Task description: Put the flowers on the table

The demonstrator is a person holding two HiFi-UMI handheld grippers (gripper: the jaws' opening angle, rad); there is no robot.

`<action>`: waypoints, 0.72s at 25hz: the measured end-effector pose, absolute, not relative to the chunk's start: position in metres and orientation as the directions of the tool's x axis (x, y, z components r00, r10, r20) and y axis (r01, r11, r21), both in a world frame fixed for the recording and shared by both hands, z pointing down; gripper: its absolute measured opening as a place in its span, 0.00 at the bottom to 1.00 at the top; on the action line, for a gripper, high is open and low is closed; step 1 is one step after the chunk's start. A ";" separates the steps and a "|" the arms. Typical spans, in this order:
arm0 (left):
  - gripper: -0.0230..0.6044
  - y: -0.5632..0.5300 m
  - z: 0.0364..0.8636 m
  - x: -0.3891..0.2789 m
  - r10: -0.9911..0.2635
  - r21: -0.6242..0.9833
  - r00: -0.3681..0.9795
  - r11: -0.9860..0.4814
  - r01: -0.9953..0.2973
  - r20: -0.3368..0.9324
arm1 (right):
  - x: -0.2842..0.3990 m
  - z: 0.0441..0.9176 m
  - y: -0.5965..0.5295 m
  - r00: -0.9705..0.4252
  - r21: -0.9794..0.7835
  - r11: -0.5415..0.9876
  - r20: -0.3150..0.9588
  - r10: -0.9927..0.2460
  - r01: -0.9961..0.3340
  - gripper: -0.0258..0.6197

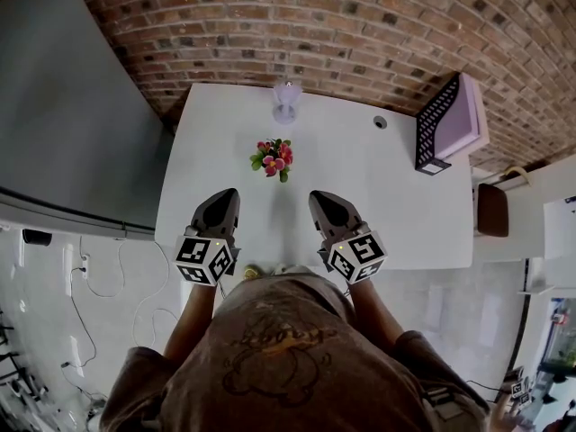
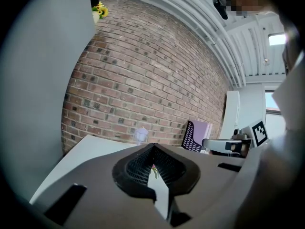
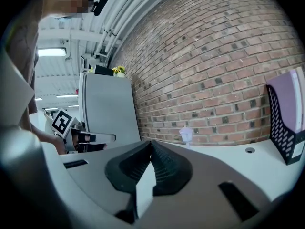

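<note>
Observer: Where is the small bunch of pink and red flowers with green leaves (image 1: 273, 158) at this moment?

Colleague: It already rests on the white rectangular table (image 1: 405, 214), a little left of the middle. Behind it, near the brick wall (image 1: 360, 25), stands a pale lilac translucent ornament (image 1: 286, 103). A black mesh file holder (image 1: 439, 124) with a lilac folder stands far to the right. So the task looks done, or nearly done.

Observer: And the two tools?

Colleague: The left gripper (image 1: 227, 194) and the right gripper (image 1: 319, 198) both hover over the near part of the table, well apart from the bunch. Each has its jaws pressed together at the tips and holds nothing. In the left gripper view a bit of pink and green shows through the slit under the tips. That is only the bunch farther away on the table, not something gripped.

Observer: How would the bunch handle if it must be moved again?

Colleague: It seems very light and soft, and the petals probably crush easily. Whether the flowers are real or artificial cannot be told. A gentle, narrow grip is the right one, low on the stems under the leaves and never on the blossoms. From above the stems are hidden by the leaves, so the tool should approach from the side. Such a light thing may also tip or slide on the smooth table top.
</note>
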State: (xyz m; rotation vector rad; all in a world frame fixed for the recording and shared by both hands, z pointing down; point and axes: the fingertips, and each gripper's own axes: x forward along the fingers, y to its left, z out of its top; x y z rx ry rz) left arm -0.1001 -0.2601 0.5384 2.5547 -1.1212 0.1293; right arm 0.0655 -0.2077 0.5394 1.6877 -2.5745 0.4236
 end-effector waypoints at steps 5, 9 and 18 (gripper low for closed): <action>0.07 -0.256 0.544 -0.100 -0.698 0.277 0.680 -0.624 -0.731 0.222 | 0.074 0.553 -0.205 -0.374 -0.206 0.336 0.184 -0.909 -0.919 0.04; 0.07 -0.257 0.543 -0.103 -0.703 0.267 0.677 -0.624 -0.735 0.219 | 0.076 0.559 -0.203 -0.362 -0.206 0.322 0.197 -0.911 -0.924 0.04; 0.07 -0.255 0.542 -0.110 -0.713 0.257 0.662 -0.612 -0.748 0.229 | 0.079 0.561 -0.204 -0.335 -0.189 0.297 0.221 -0.916 -0.936 0.04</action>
